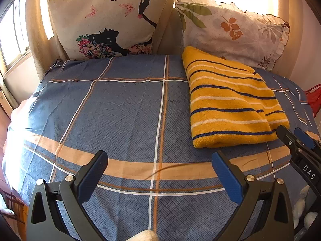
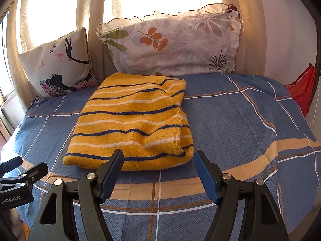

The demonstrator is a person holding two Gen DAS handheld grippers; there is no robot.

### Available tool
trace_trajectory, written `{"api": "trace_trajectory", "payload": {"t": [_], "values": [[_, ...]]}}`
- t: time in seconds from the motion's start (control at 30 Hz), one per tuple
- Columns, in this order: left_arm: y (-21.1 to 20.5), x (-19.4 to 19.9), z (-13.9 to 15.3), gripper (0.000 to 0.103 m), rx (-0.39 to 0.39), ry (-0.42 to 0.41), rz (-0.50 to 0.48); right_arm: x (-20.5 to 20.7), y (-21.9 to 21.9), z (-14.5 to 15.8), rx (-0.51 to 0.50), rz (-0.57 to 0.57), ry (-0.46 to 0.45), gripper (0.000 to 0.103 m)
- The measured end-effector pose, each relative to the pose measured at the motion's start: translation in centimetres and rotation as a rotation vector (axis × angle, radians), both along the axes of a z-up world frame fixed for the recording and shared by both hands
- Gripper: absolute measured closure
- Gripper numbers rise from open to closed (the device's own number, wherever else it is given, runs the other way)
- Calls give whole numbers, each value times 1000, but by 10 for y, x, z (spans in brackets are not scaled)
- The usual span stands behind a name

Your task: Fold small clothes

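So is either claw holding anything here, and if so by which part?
Nothing is held. The left claw and right claw are both open and empty, and the folded yellow striped garment lies free on the bed.

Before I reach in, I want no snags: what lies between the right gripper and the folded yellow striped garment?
Only bare bedsheet. In the right wrist view the open right gripper sits just short of the yellow striped garment, nothing lying between.
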State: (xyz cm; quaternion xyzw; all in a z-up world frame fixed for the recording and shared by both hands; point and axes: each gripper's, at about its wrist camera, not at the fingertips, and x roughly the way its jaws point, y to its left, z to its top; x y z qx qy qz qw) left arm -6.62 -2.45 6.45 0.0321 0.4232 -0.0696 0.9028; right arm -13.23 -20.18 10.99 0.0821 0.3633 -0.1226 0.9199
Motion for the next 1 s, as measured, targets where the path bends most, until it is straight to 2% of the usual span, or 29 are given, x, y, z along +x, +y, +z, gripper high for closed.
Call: {"api": "trace_trajectory", "payload": {"t": [1.0], "values": [[4, 1, -11, 0, -36, 32, 5, 5, 14, -9, -5, 35, 29, 26]]}}
